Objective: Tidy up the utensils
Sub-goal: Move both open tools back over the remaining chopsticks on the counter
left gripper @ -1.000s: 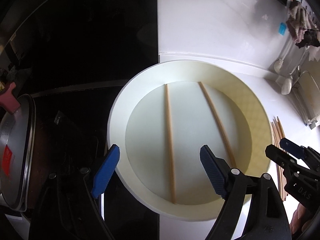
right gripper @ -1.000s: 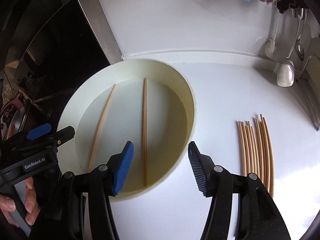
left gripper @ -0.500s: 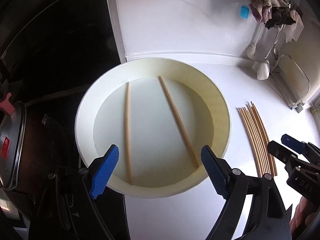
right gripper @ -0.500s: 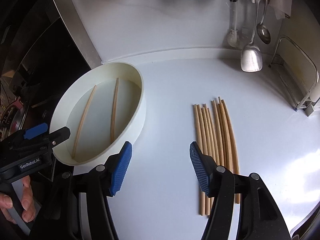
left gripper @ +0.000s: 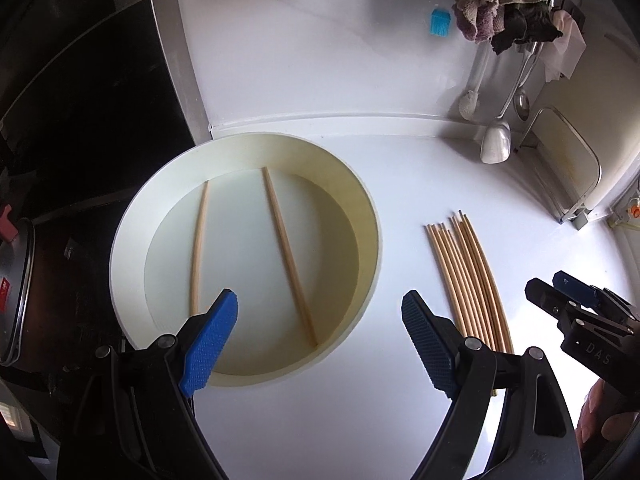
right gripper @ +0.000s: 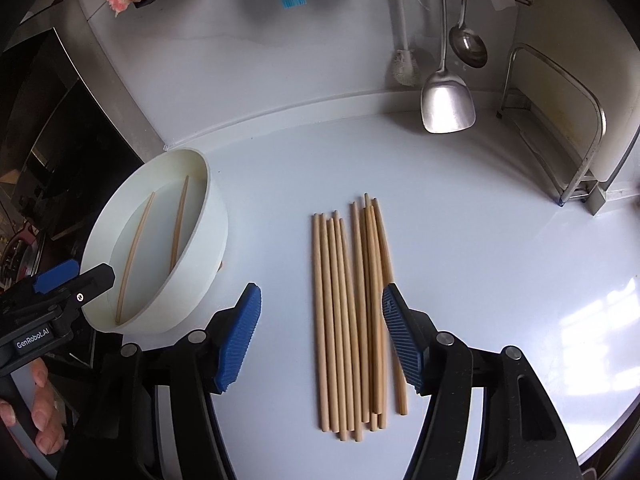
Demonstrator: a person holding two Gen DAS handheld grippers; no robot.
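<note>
A round white bowl sits on the white counter with two wooden chopsticks lying in it; it also shows in the right wrist view. A row of several wooden chopsticks lies flat on the counter to the bowl's right, also seen in the left wrist view. My left gripper is open and empty, over the bowl's near right rim. My right gripper is open and empty, straddling the near part of the chopstick row, above it.
A metal spatula, a ladle and a white brush hang on the back wall. Cloths hang above. A rack with a cutting board stands at the right. A dark stove with a pot lies left of the bowl.
Both grippers have swung right, away from the bowl. The right gripper now sits over the chopstick row instead of the bowl. Both stay open and empty.
</note>
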